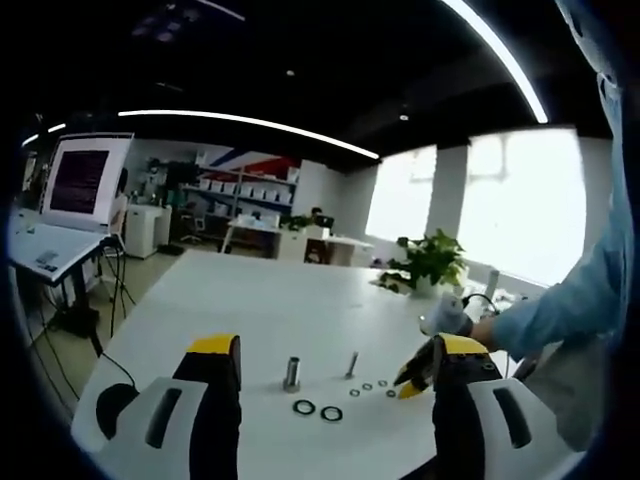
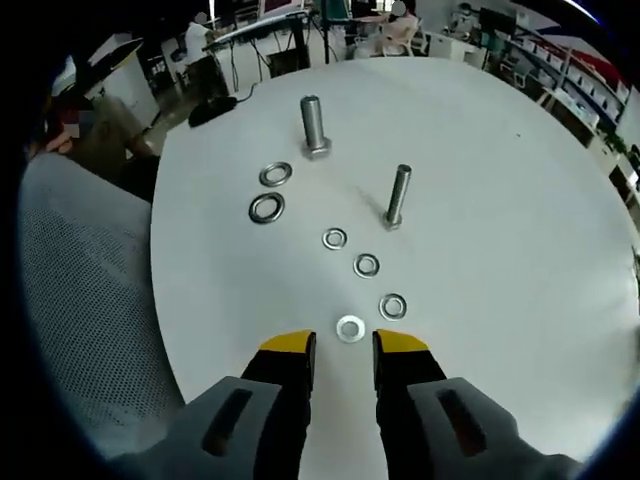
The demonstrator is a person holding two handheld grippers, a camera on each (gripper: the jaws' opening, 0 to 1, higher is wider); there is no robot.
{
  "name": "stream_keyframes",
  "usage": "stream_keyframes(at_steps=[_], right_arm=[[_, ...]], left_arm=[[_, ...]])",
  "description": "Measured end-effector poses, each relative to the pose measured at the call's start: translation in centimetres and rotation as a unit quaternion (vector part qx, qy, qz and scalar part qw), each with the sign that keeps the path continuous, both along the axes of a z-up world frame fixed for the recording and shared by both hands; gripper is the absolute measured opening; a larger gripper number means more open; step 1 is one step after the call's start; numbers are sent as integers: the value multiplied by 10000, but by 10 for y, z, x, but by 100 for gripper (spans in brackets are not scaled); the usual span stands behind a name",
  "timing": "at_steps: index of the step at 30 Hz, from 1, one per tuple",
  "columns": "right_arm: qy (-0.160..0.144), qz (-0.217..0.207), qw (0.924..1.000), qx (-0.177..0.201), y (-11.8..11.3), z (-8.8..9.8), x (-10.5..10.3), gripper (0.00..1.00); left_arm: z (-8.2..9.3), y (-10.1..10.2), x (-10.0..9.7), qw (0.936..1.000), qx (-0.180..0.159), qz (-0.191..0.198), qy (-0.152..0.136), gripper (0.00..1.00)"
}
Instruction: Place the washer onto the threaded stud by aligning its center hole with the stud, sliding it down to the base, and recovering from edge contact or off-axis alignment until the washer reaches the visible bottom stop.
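Washer (image 2: 350, 328) flat on table (image 2: 520, 260), just ahead of right gripper (image 2: 344, 345) tips — jaws narrowly parted, empty, lined up to pinch it. Stud (image 2: 397, 197) upright beyond. Left gripper (image 1: 330, 365) wide, idle.

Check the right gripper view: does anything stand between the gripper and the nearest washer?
Nothing visible does. The nearest washer lies flat on the table, just ahead of the open right gripper, with bare tabletop between them.
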State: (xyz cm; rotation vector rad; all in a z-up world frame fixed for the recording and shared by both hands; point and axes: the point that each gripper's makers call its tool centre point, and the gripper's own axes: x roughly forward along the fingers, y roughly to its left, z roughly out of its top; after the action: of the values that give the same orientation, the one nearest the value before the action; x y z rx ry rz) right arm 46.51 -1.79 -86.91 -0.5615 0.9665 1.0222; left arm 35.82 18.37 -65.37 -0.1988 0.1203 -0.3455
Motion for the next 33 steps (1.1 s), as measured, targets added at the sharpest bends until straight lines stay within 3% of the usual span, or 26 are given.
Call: stream_keyframes(at_steps=[6, 11, 14, 18, 33], right_arm=[[59, 11, 10000, -19, 2, -6, -2, 25], [-49, 10, 10000, 12, 2, -6, 2, 23], [-294, 221, 9992, -122, 1, -7, 5, 21], [-286, 258, 9992, -68, 4, -7, 2, 15], [-573, 361, 9977, -62, 13, 5, 5, 14]], left_arm=[[1, 0, -1, 10000, -29, -1, 11, 75], [1, 0, -1, 10000, -33, 10, 34, 75], [0, 0, 0, 10000, -41, 7, 39, 75], [-1, 1, 0, 10000, -44, 21, 39, 75], [-1, 1, -1, 10000, -41, 20, 36, 75]])
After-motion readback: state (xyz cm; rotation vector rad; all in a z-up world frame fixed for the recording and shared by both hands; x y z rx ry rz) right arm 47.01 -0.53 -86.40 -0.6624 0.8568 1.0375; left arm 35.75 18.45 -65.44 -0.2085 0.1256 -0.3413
